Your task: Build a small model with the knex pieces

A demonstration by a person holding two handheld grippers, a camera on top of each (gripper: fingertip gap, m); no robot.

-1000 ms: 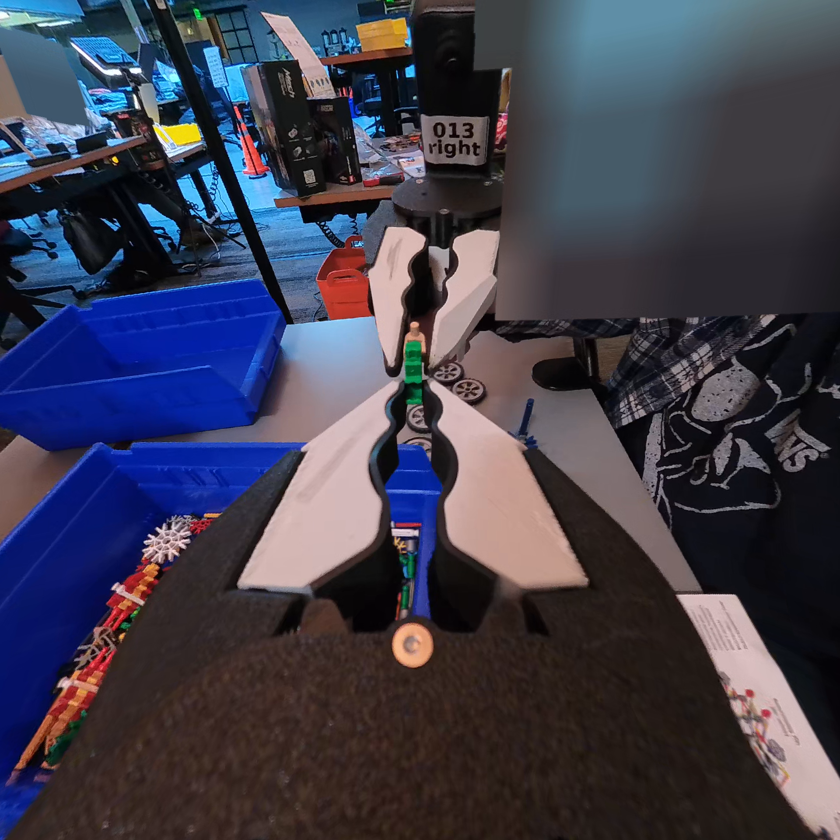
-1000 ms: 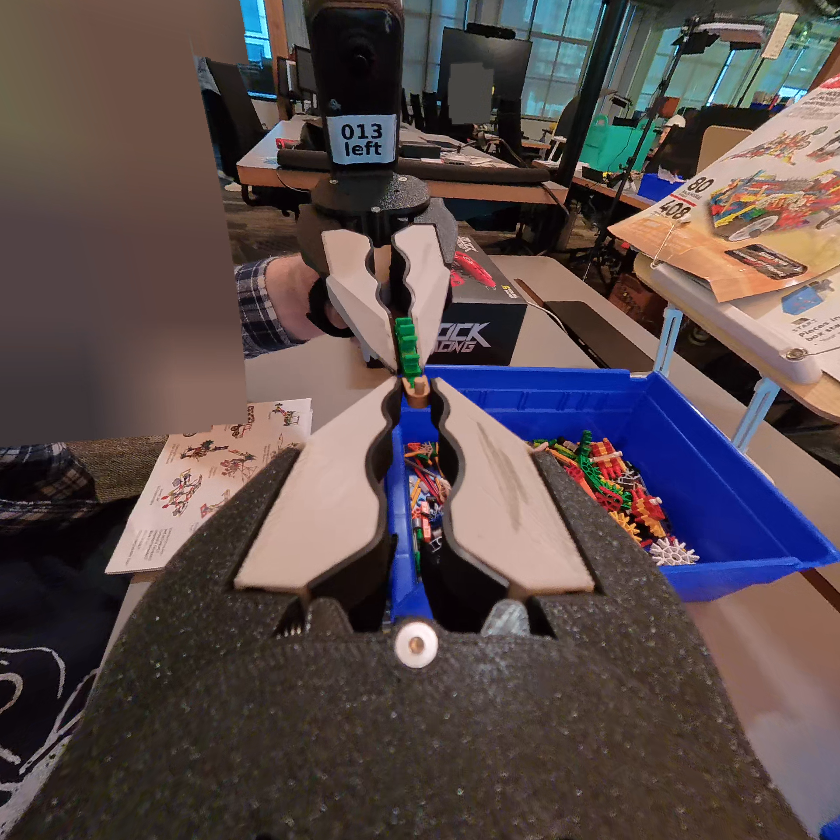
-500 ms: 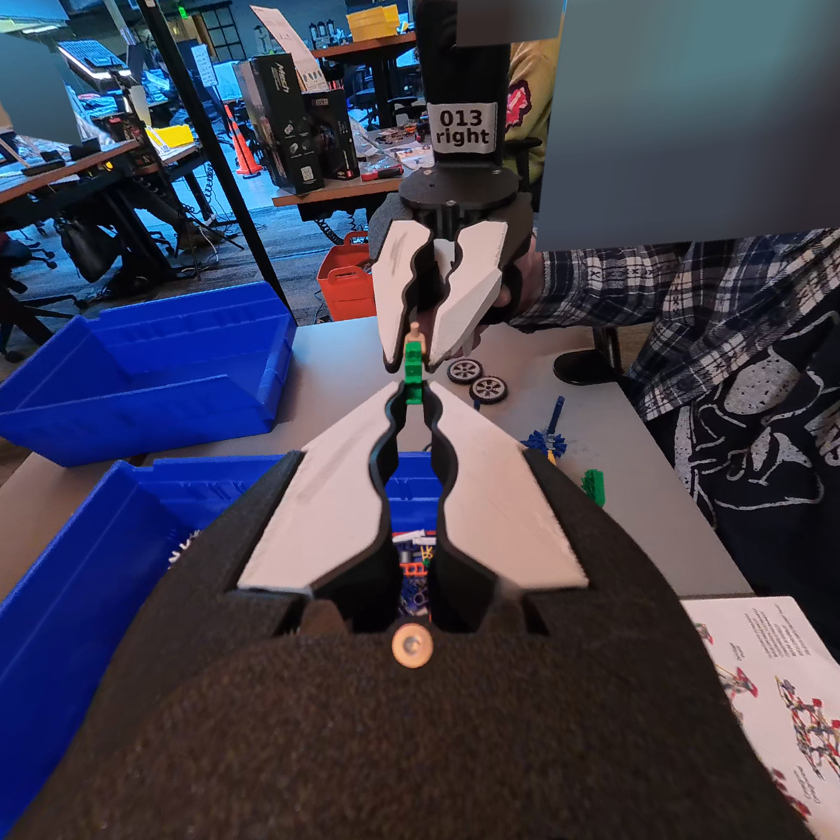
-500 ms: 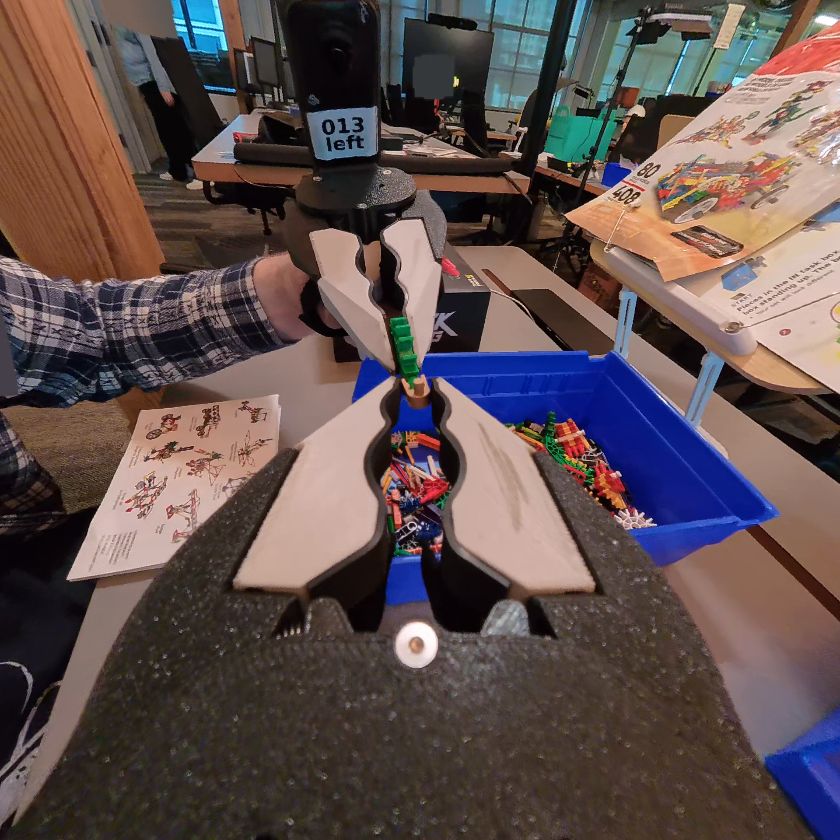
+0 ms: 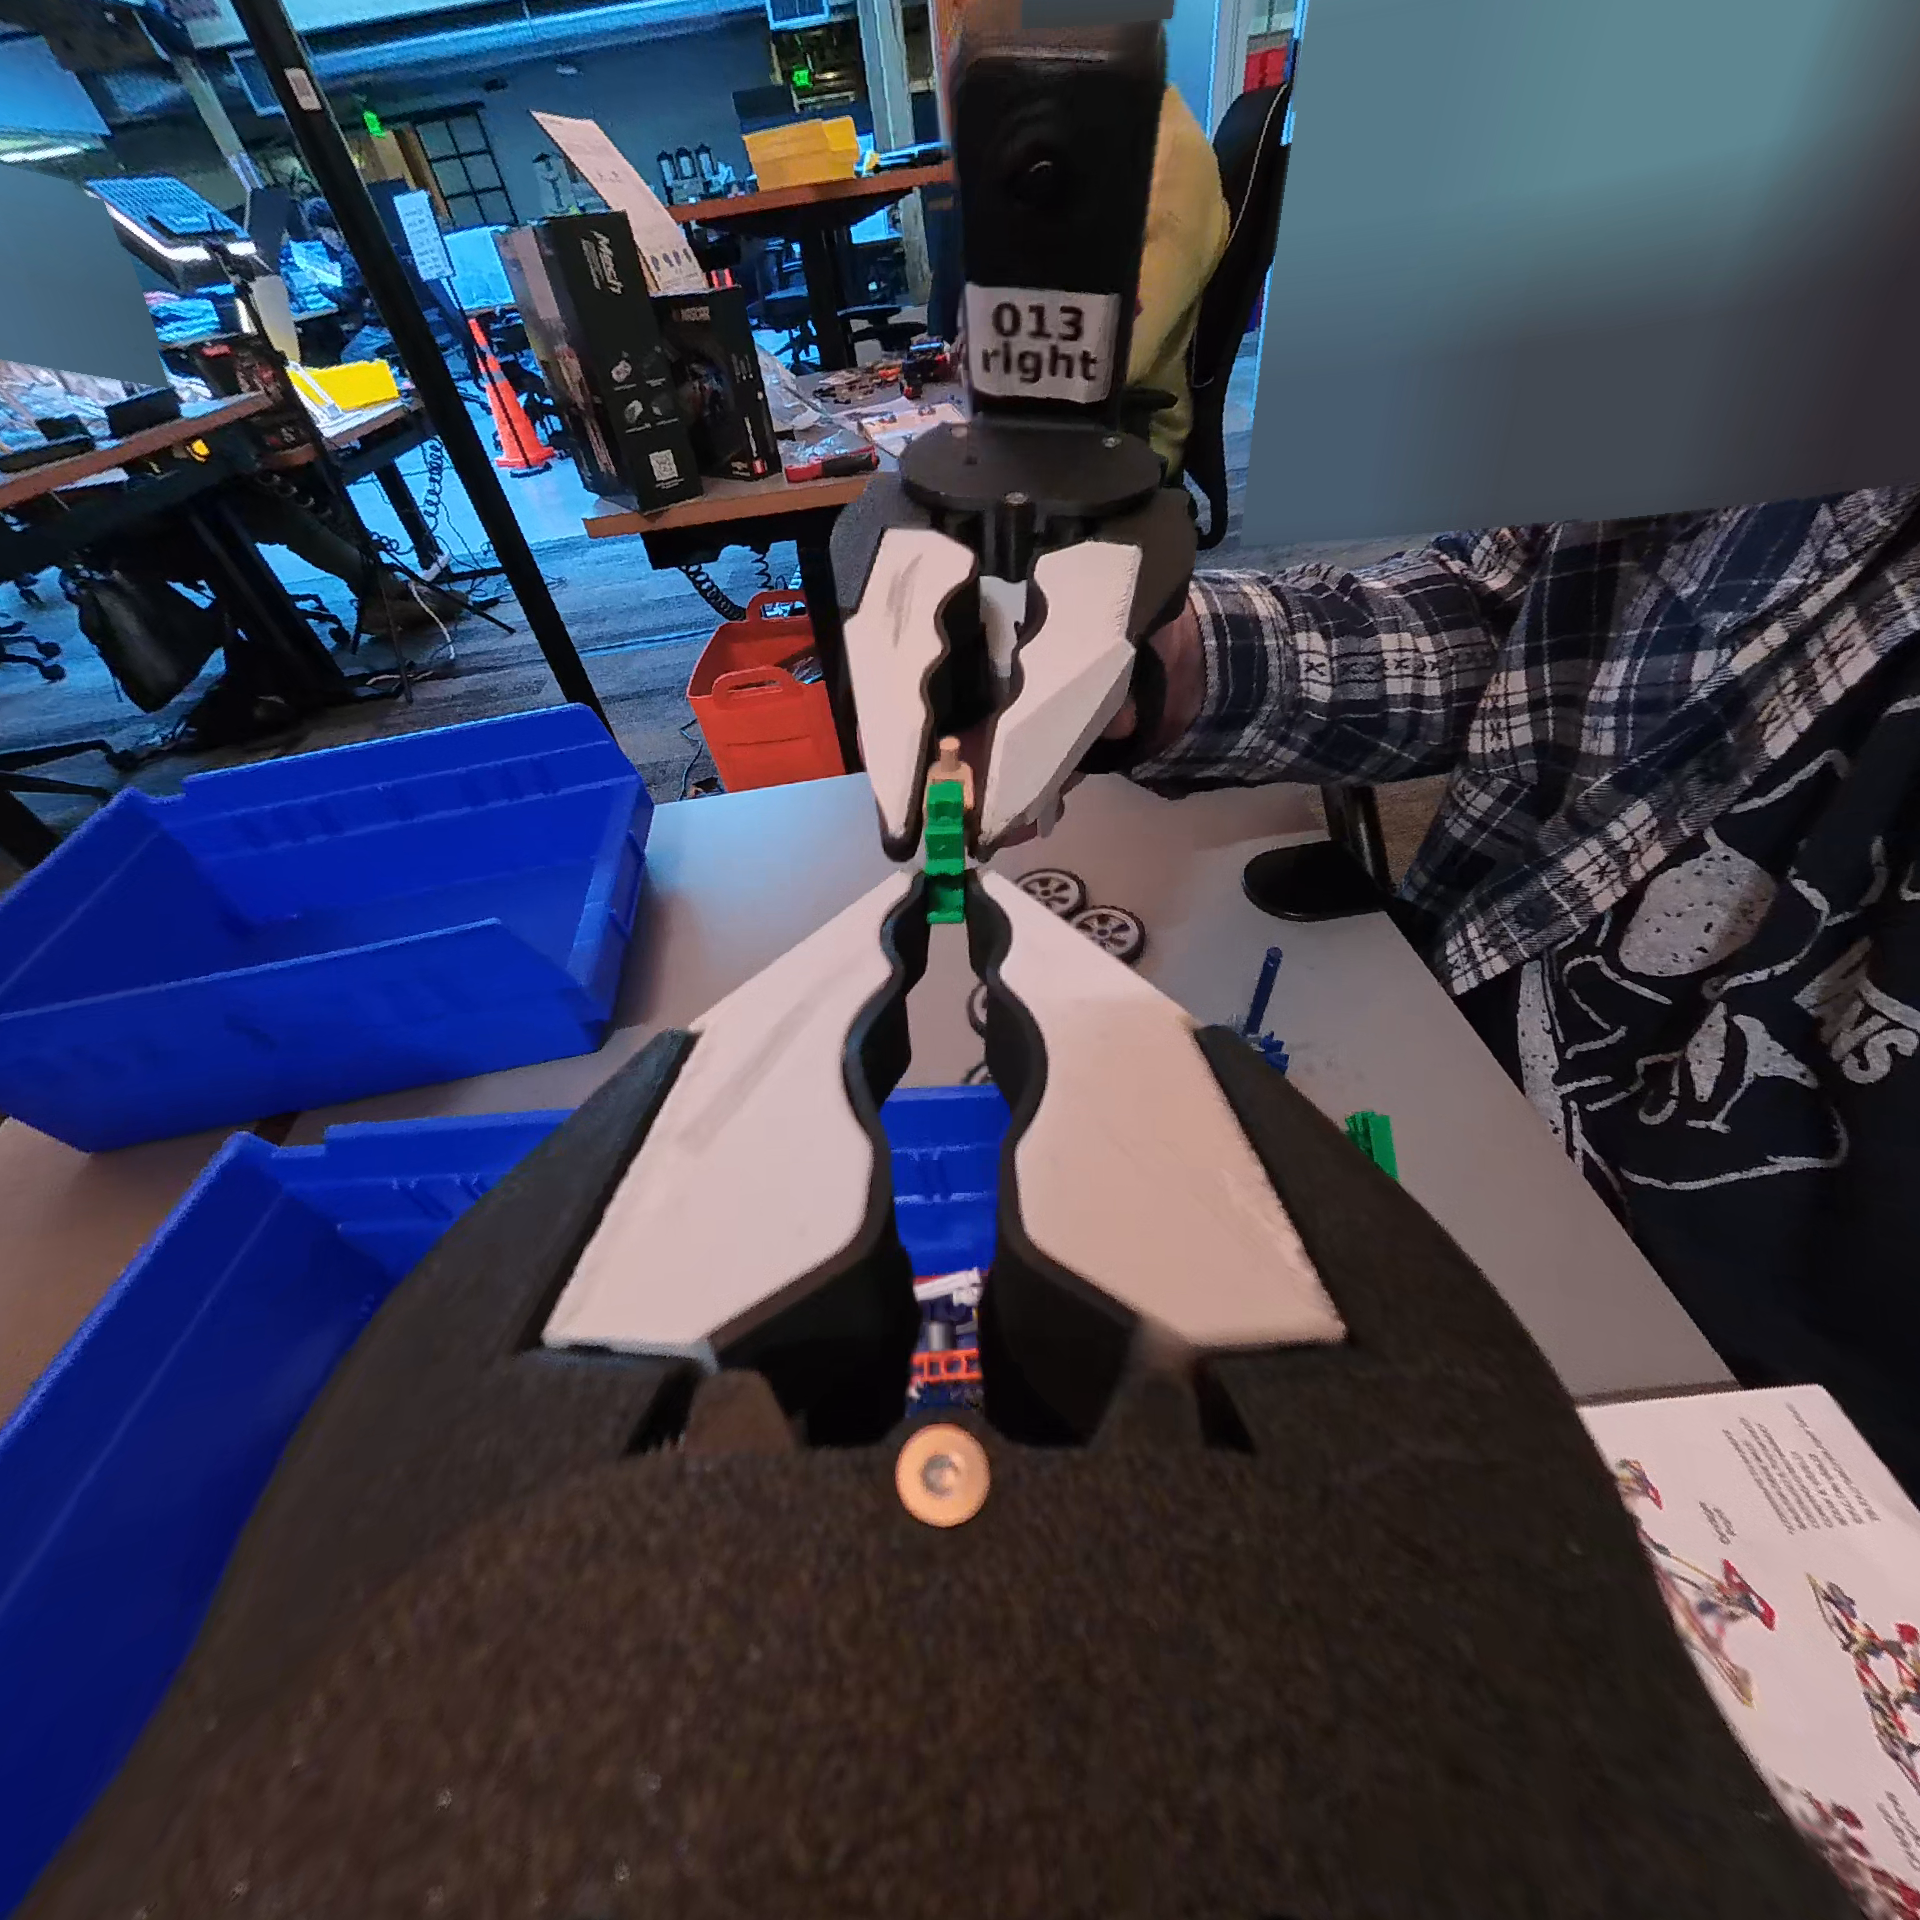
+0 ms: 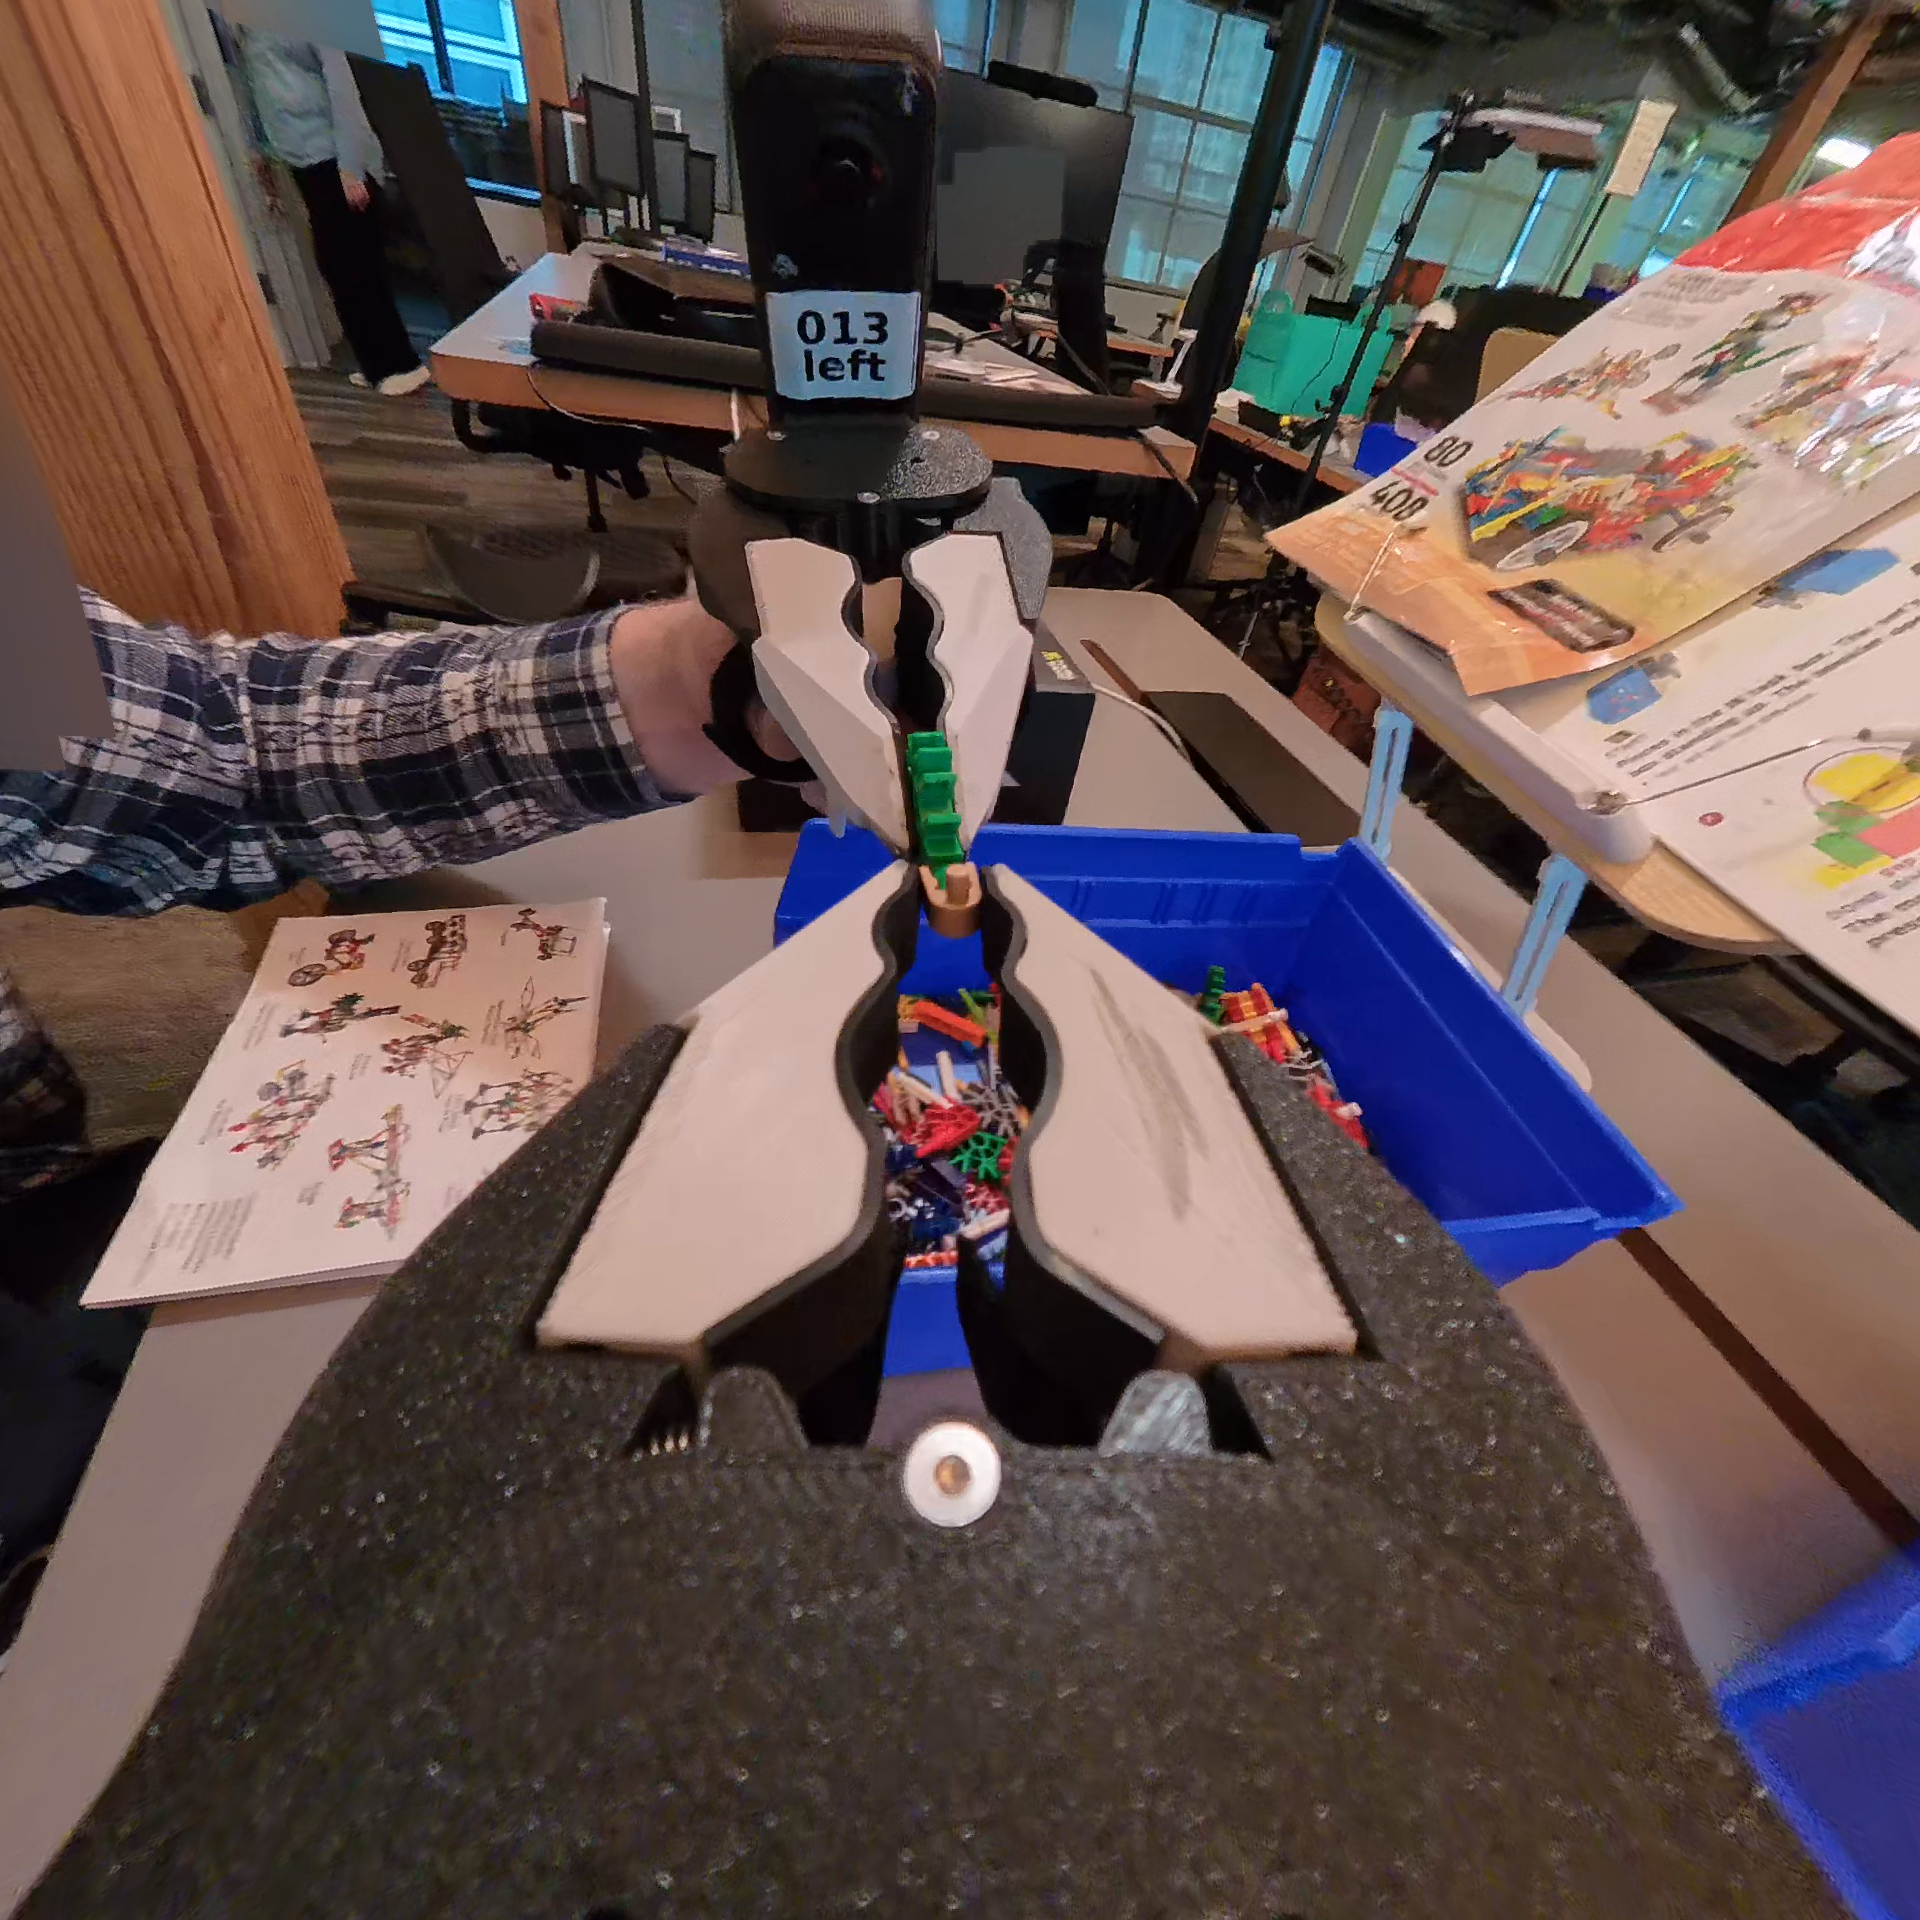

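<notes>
Both tools have lifted higher over the blue parts bin since a second ago. My left tool pinches the green ridged connector; my right tool clamps its tan peg. Light, stiff, slippery plastic, I judge: grip near the joint.

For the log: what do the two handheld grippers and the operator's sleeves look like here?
Both grippers match: the left gripper and right gripper each have two pale, wavy-edged tapering fingers lined in black, a rough black foam-like body with a silver screw, and a black camera block bearing a white printed label. The sleeves are dark blue and white plaid.
</notes>
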